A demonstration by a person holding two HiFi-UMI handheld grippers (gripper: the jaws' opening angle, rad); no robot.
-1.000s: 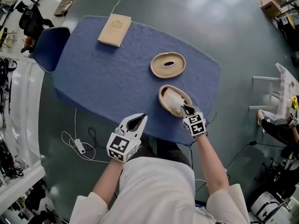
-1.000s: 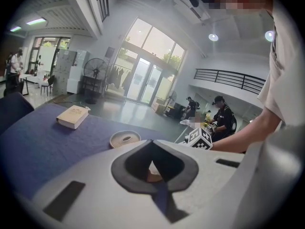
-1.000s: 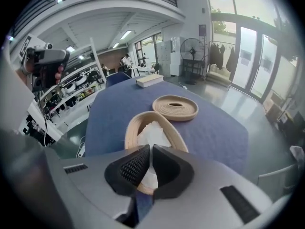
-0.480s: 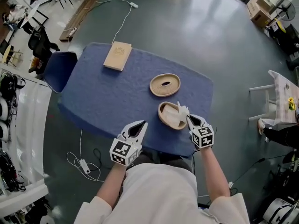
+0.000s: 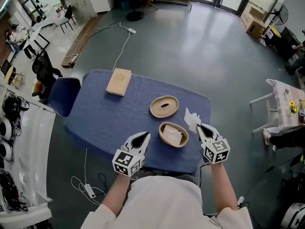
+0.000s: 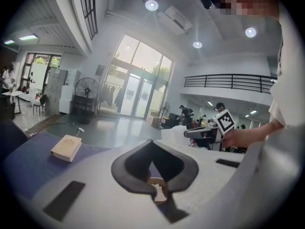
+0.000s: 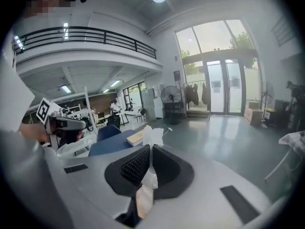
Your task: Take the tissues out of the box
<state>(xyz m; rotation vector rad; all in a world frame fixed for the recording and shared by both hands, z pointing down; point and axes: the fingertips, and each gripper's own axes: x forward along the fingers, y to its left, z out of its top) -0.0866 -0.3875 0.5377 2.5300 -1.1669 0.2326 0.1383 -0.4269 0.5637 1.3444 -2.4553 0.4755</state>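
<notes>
On the blue table an oval woven box stands without its lid, white tissues showing inside. Its slotted lid lies just behind it. My right gripper hovers right of the box, above the table's right edge, shut on a white tissue held clear of the box. In the right gripper view this tissue sticks up between the closed jaws of the right gripper. My left gripper hangs near the table's front edge, left of the box; its jaws are shut and hold nothing.
A flat tan box lies at the table's far left corner. A blue chair stands at the table's left end. A cable with a plug trails on the floor at the front left. A white table stands at the right.
My right gripper has pulled the tissue up out of the woven box and carried it to the right. The left gripper has stayed near the front edge. The head view has risen.
</notes>
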